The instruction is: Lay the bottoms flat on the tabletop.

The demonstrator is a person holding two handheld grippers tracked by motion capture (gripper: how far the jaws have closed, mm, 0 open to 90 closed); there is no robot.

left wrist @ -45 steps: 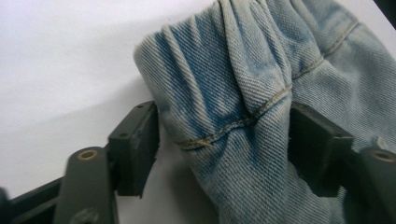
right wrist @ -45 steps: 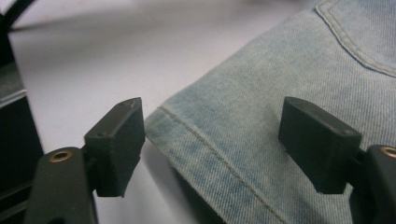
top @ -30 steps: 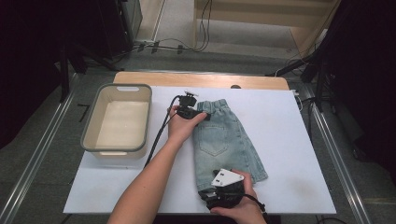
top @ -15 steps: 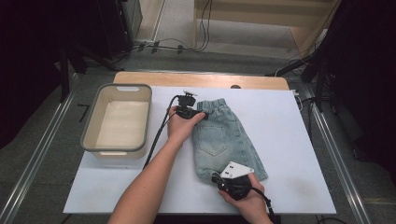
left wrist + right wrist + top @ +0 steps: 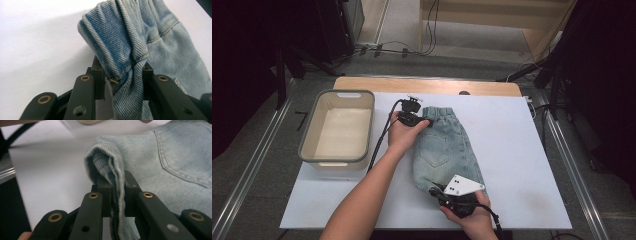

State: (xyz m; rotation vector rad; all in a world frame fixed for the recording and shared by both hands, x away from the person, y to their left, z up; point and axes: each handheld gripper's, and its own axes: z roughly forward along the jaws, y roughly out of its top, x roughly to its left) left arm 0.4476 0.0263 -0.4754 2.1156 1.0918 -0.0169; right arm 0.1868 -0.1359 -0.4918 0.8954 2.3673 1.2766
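Tub (image 5: 338,131) sits at the left of the surface (image 5: 522,150), nothing in it. Denim shorts (image 5: 442,147) lie flat just right of it, mid-surface, waistband far, hems near.

Left tongs (image 5: 426,122) are on the waistband's left corner; the jaws have just been closing, and the left gripper view shows bunched denim (image 5: 125,57) clamped between them. The bite is near the corner edge, so a sharp lift could pull the elastic band out.

Right tongs (image 5: 433,189) are at the near-left hem, jaws together on the folded hem (image 5: 110,170), several layers pinched.

Risks: lifting unevenly would twist the shorts or drag the free right side across the surface. If the layers slip, one leg drops. Swinging left could catch the tub rim.
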